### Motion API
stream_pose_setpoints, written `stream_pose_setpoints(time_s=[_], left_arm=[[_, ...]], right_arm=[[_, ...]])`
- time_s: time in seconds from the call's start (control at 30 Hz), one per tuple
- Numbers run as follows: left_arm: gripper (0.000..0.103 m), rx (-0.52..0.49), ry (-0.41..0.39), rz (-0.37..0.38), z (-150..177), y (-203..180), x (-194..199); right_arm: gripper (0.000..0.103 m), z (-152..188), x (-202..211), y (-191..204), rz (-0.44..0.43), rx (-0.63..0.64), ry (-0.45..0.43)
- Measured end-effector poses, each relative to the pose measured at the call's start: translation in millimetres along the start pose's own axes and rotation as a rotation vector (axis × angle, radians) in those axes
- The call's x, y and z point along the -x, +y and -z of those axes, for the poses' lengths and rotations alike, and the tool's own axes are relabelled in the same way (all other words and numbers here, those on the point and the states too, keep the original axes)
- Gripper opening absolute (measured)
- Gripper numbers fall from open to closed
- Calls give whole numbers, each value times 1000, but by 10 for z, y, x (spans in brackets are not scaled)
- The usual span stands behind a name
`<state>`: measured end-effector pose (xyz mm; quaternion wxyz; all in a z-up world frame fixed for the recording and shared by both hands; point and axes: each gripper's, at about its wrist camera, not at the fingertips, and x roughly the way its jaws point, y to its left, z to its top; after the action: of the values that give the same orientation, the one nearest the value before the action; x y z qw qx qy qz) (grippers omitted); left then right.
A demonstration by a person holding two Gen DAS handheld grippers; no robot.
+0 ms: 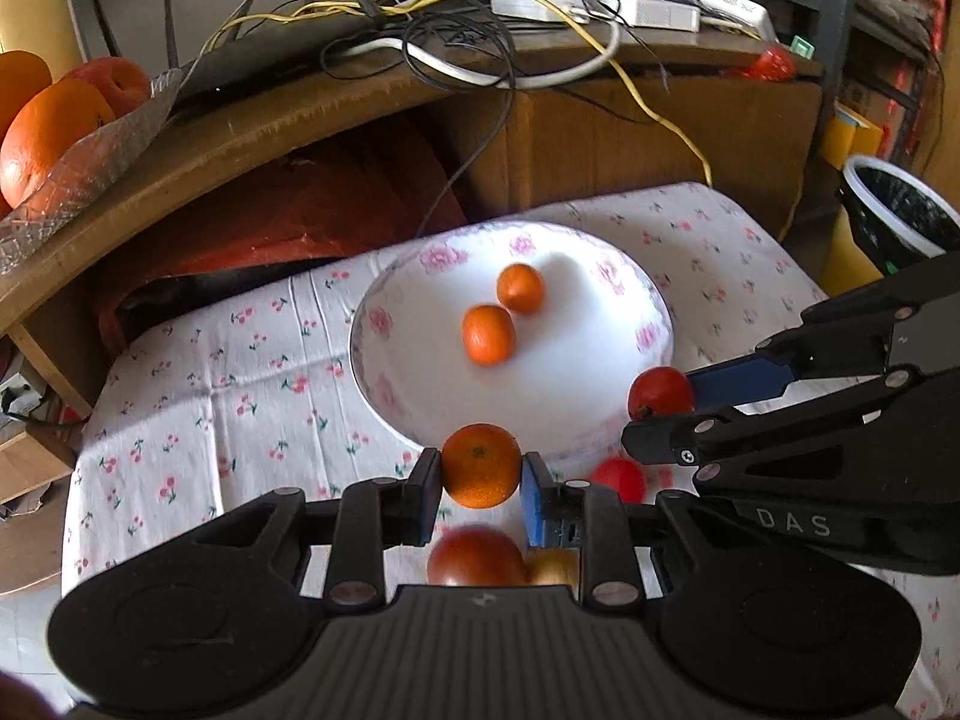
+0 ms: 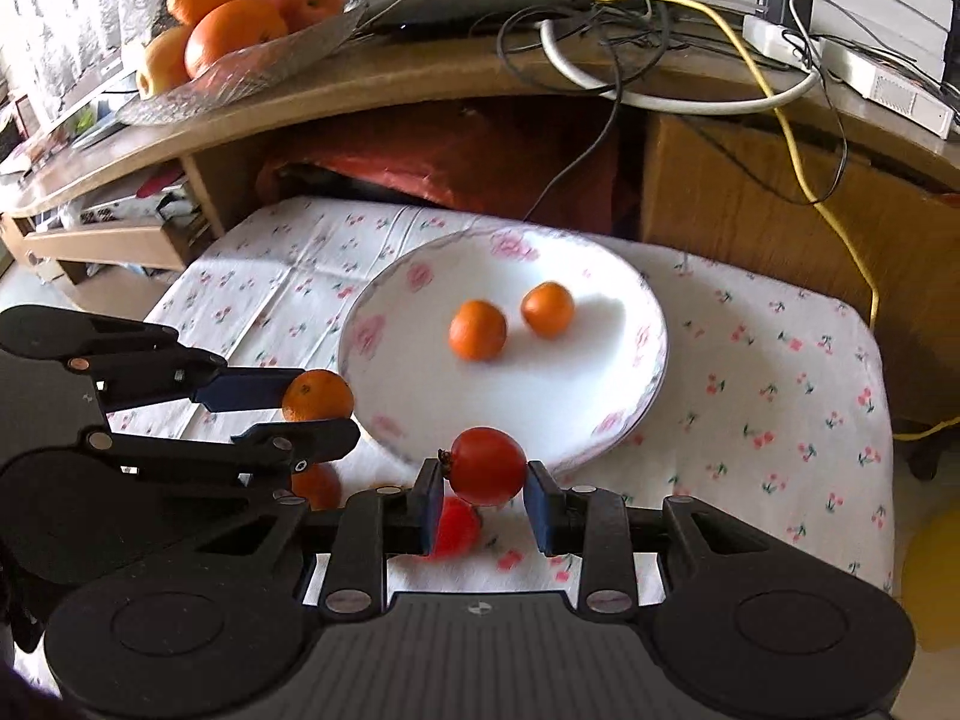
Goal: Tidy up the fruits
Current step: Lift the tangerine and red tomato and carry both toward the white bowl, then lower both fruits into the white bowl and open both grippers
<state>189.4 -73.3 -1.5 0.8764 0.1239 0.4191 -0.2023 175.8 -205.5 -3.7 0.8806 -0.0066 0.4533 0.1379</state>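
While you hold both tools low over the cloth-covered counter [image 1: 198, 396], each one is clenched on a piece of fruit. Your left tool [image 1: 480, 474] grips a small mandarin [image 1: 481, 466] between its blue pads, right at the near rim of a white plate [image 1: 600, 420] with pink flowers along its edge. In the right wrist view, that same left tool [image 2: 315, 411] reaches in from the left, with the mandarin [image 2: 317, 396] just beside the plate's [image 2: 384, 384] left rim. Your right tool [image 2: 483, 486] grips a small red fruit [image 2: 487, 466], dark and round with a stem nub on its left side, at the plate's near edge. In the left wrist view, the right tool [image 1: 663, 414] enters from the right, carrying the red fruit [image 1: 660, 393] at the plate's right rim.

Two more mandarins [image 2: 510, 321] sit close together near the middle of the plate, apart from each other. A brighter red fruit [image 2: 456, 525] lies on the cloth below your right tool. Another reddish fruit [image 1: 477, 558] and a yellowish one [image 1: 555, 567] lie on the cloth under your left tool. Behind the counter, a wooden shelf holds a glass dish of oranges and apples [image 2: 234, 24] and a tangle of cables [image 2: 630, 18].
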Motion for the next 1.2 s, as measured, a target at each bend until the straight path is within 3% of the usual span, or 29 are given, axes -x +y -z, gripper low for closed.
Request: stream_pose_setpoints(time_s=[1.2], left_arm=[[35,46,19,-1,-130,76,-372]], right_arm=[[30,-119,-254,-139,27,0,-3]])
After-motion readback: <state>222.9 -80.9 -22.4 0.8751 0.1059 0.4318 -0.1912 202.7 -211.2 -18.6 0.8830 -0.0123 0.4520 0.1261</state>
